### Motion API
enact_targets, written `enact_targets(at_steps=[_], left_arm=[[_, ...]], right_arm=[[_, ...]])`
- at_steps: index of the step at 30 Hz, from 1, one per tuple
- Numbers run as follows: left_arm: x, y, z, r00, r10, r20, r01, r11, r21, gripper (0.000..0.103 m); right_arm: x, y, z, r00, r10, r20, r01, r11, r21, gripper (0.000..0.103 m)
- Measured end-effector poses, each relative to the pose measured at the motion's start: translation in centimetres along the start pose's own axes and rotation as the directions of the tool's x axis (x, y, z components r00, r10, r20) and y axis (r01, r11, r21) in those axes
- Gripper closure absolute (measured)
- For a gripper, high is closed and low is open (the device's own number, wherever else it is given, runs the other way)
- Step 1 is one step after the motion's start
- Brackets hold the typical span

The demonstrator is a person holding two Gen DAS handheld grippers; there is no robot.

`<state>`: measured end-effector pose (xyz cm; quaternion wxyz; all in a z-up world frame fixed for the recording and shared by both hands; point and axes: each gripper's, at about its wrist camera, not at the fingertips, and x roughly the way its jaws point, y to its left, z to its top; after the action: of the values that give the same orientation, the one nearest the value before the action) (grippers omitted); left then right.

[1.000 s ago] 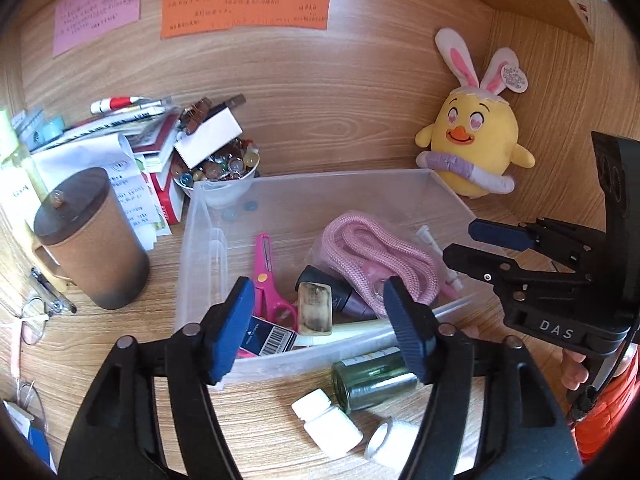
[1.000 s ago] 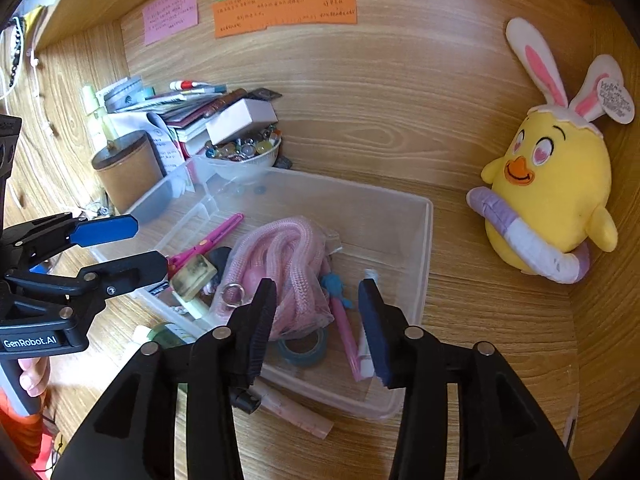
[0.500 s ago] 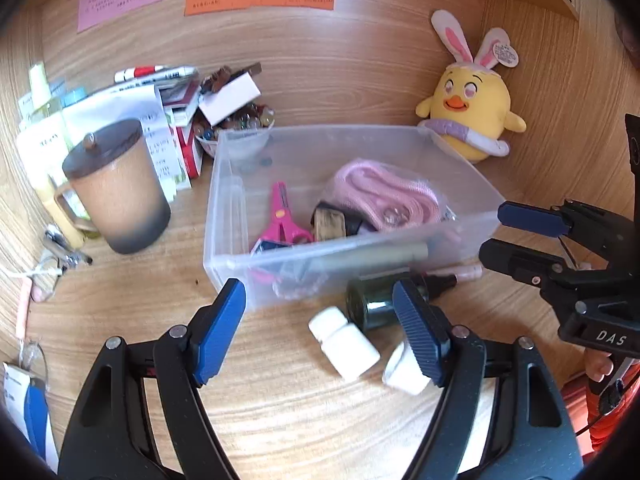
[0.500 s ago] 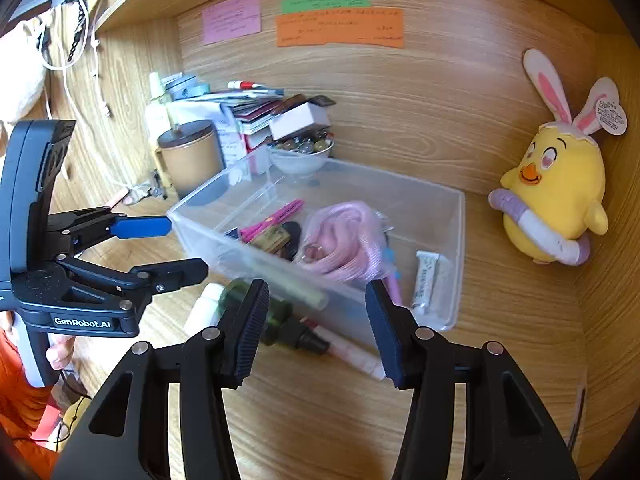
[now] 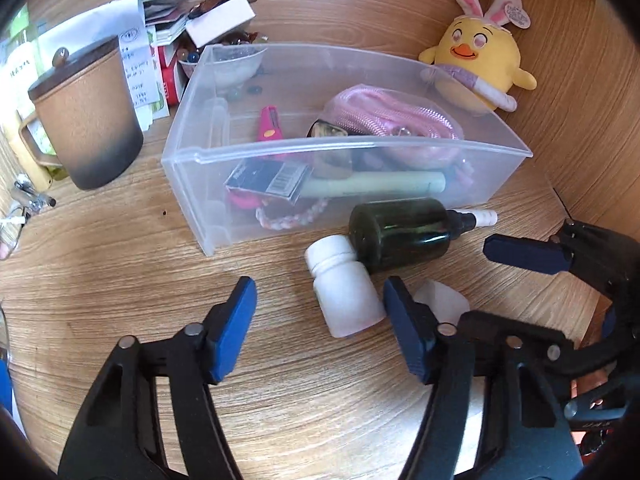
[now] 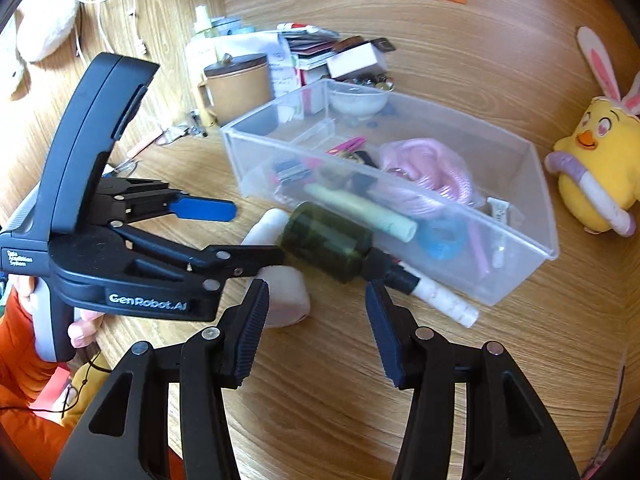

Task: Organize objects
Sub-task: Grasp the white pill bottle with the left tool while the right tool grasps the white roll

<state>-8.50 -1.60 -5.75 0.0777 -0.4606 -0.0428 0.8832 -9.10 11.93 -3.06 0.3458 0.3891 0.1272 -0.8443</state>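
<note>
A clear plastic bin (image 5: 360,148) (image 6: 520,248) on the wooden desk holds a pink rope (image 5: 384,116), pink scissors (image 5: 270,128), a pale green tube (image 5: 372,184) and other small items. In front of it lie a dark green bottle (image 5: 400,232) (image 6: 326,246), a small white bottle (image 5: 344,292) (image 6: 276,280) and a white cap (image 5: 440,300). My left gripper (image 5: 320,328) is open and empty, just short of the white bottle. My right gripper (image 6: 316,332) is open and empty, just short of the green bottle; it also shows in the left wrist view (image 5: 520,254).
A brown lidded mug (image 5: 86,116) (image 6: 238,84) stands left of the bin. Books, papers and a bowl of beads (image 5: 236,66) crowd the back. A yellow bunny-eared plush (image 5: 480,64) (image 6: 596,176) sits at the right by the wooden wall.
Both grippers have pulled back from over the bin and tilted down toward the desk in front of it. The bottles now lie just ahead of the fingers. Both stay open.
</note>
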Motion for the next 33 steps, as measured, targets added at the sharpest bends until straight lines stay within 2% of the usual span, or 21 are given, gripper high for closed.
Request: enact_targets(at_steps=[3,11,14,15,17,21,23,33], left_arm=[[0.0,0.7,-0.4,1.000,0.005,-0.001,-0.005,1.000,-0.015,0.041],[0.3,1.1,-0.2,1.000,0.025,0.006,-0.025,1.000,0.010,0.062],[0.5,1.0,0.1,1.000,0.018,0.009,-0.018,1.000,0.023,0.065],[0.6,0.9,0.1,1.000,0.014,0.010,-0.014,0.999,0.029,0.065],[0.6,0.7,0.3,1.000,0.015,0.014,-0.015,0.999,0.040,0.065],[0.4,0.4,0.5,1.000,0.012,0.028,-0.014,0.998,0.058,0.066],[0.4,0.2,0.6,0.999,0.013,0.033,-0.016,0.998,0.067,0.074],[-1.8,-0.2,0.1,0.996,0.028,0.085,-0.034,0.997,0.072,0.074]], right_arm=[[0.5,0.5,0.2,0.999,0.033,-0.002,-0.033,0.999,-0.005,0.056],[2.4,1.6,0.4,0.996,0.079,-0.037,-0.079,0.997,-0.004,0.056],[3.0,1.4,0.4,0.994,0.099,-0.048,-0.098,0.995,0.015,0.056],[3.1,1.4,0.3,0.993,0.108,-0.046,-0.107,0.994,0.023,0.058],[3.4,1.4,0.2,0.991,0.119,-0.055,-0.118,0.993,0.022,0.067],[2.9,1.1,0.0,0.994,0.104,-0.043,-0.103,0.994,0.025,0.068],[2.5,0.6,0.0,0.995,0.094,-0.036,-0.092,0.995,0.036,0.068],[-0.7,-2.2,0.3,0.999,0.036,0.031,-0.038,0.995,0.094,0.068]])
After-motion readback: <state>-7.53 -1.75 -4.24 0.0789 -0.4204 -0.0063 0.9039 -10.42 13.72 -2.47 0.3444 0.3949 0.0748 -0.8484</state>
